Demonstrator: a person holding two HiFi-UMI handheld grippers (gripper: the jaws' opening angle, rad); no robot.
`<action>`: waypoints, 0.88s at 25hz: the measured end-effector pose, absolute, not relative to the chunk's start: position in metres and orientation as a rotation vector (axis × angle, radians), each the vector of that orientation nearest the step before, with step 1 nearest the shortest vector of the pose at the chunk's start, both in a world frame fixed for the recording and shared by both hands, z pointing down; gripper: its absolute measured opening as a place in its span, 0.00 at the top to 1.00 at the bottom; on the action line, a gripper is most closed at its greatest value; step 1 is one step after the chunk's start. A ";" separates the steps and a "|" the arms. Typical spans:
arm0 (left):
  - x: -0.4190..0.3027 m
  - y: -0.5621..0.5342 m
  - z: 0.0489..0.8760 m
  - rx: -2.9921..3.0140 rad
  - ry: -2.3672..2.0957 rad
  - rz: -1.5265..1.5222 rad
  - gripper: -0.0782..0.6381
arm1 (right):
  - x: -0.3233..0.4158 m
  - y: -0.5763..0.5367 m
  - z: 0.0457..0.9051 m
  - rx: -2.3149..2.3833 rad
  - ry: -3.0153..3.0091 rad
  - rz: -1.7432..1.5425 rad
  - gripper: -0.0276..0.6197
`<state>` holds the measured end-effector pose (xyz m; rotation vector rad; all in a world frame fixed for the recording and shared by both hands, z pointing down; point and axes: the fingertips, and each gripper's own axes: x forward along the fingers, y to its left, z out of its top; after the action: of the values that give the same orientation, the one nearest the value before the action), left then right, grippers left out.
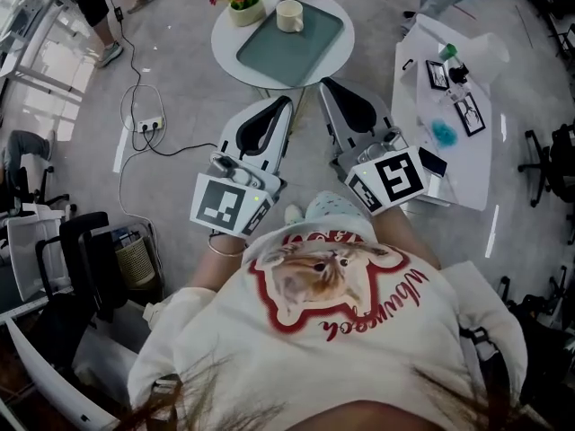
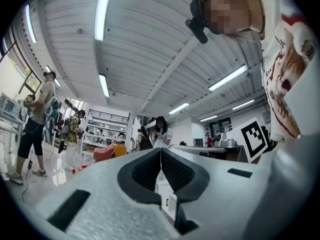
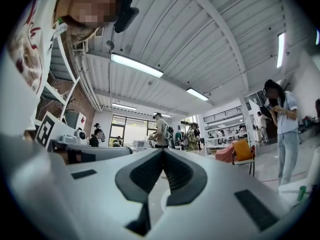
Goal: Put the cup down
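On the tray (image 1: 269, 58), at its far corner beside the flower pot (image 1: 246, 11), the cup (image 1: 289, 15) stood upright, mouth up, touched by neither tool. I held my left gripper (image 1: 287, 101) and right gripper (image 1: 325, 84) on the near side of the tray, short of the round table (image 1: 225, 41), both pointing toward it. Each had its jaws pressed together with nothing between the pads. From the tray's near edge the cup lay straight ahead, almost in line with my left gripper; the right one sat marginally closer, off to the side. I judged the cup already set down.
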<state>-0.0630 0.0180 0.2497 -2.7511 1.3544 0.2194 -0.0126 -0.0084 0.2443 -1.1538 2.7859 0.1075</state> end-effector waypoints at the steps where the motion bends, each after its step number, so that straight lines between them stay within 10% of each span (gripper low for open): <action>1: -0.061 0.021 0.249 -2.745 1.351 0.214 0.87 | -0.010 -0.006 0.244 -1.150 2.783 0.108 0.91; 22: 0.043 0.150 0.258 -2.707 1.486 0.237 0.87 | 0.096 0.128 0.253 -1.066 2.841 0.108 0.91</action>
<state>0.0427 0.1503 0.2578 -2.7067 1.4856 0.2367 0.0964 0.1283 0.2533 -1.0664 2.8409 0.1079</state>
